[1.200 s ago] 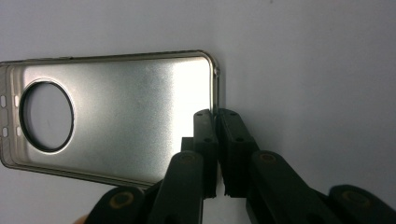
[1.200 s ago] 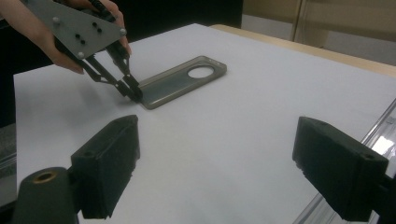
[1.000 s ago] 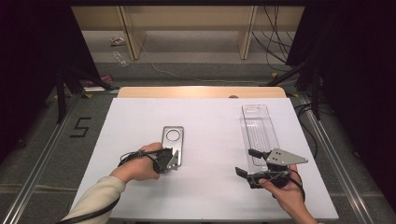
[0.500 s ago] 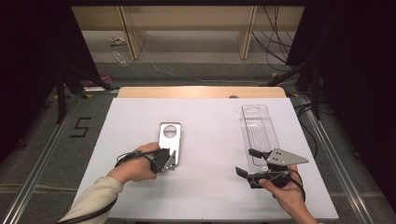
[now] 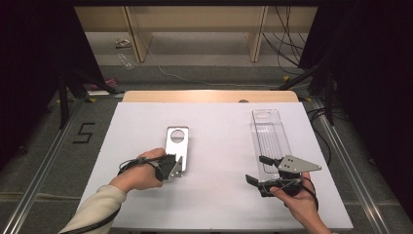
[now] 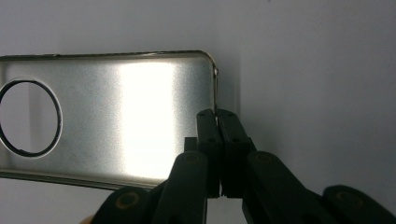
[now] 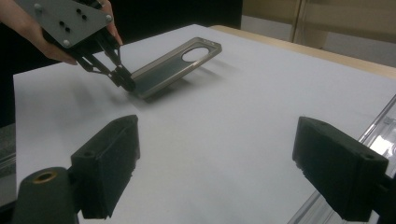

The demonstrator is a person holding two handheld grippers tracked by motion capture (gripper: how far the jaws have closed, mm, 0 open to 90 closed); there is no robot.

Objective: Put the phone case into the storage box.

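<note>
Brushed metal plate [image 6: 116, 116], clear plastic tray [image 5: 269, 136], matt white tabletop [image 5: 219, 146].

Plate looks like satin-finish metal, smooth, with a bright glare band across it and a thin raised rim that looks brassy at the edge. Left gripper [image 6: 217, 121] has matt black plastic jaws; brass-coloured bushings at the pivots. Right gripper [image 7: 219, 163] pads are matt black, slightly grainy, rubbery-looking; its top plate is flat grey metal. Tray is glossy and transparent. Far table edge [image 5: 209, 95] is bare light wood.
</note>
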